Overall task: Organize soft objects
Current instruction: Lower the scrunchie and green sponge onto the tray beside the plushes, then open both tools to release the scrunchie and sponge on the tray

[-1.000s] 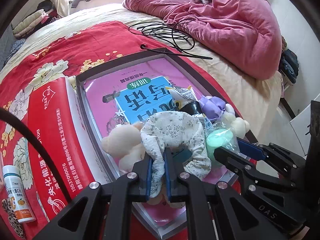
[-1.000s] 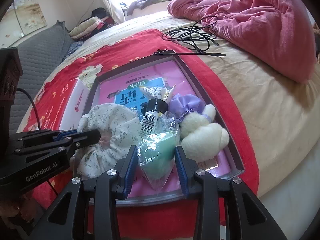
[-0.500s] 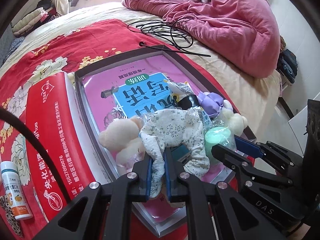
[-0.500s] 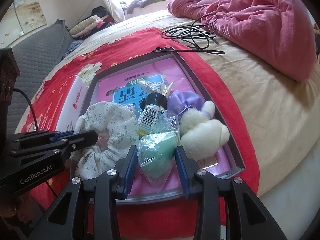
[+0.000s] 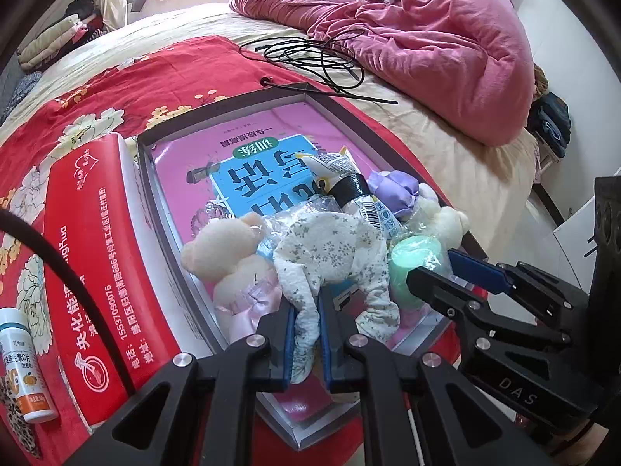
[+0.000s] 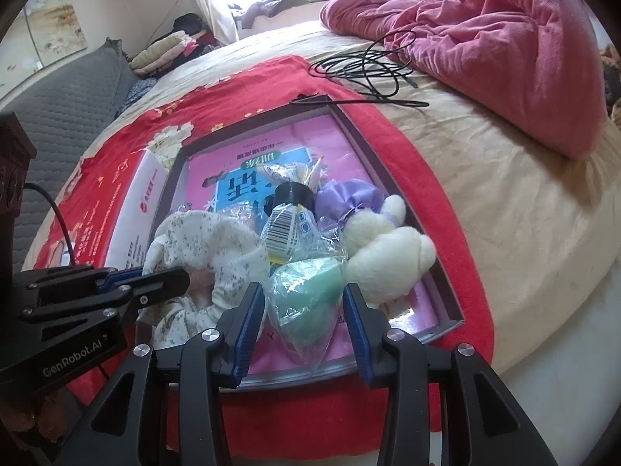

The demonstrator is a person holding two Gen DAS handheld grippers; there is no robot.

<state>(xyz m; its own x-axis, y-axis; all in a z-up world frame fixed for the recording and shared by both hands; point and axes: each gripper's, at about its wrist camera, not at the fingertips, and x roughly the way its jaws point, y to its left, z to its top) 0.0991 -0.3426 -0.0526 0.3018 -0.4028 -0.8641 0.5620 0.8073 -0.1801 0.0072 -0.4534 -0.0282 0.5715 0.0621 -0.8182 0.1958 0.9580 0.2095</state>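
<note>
On the bed, over a red flowered cloth, lies a shallow grey tray with a pink book flat on its bottom, and the soft things are crowded at the near end of this tray.

The left gripper has its jaws pressed close together on a fold of the white flowered cloth, which bunches above the blue pads; the lower end of the cloth hangs down between them. Beside it a cream plush toy lies against the left wall of the tray, partly covered by the cloth.

The right gripper has just been opening its jaws. They stand now at a narrow gap on each side of the green sponge, which is inside a clear plastic bag and rests in the tray. The pads seem just apart from the bag, though the crinkled plastic makes this hard to judge.

Behind the sponge there is a wrapped packet with a barcode, a black cap, a purple fabric piece and a white plush toy; their lower parts are hidden by one another.

A red box touches the tray on the left, and a small white bottle is cut by the edge. Black cables and a pink quilt lie farther back.
</note>
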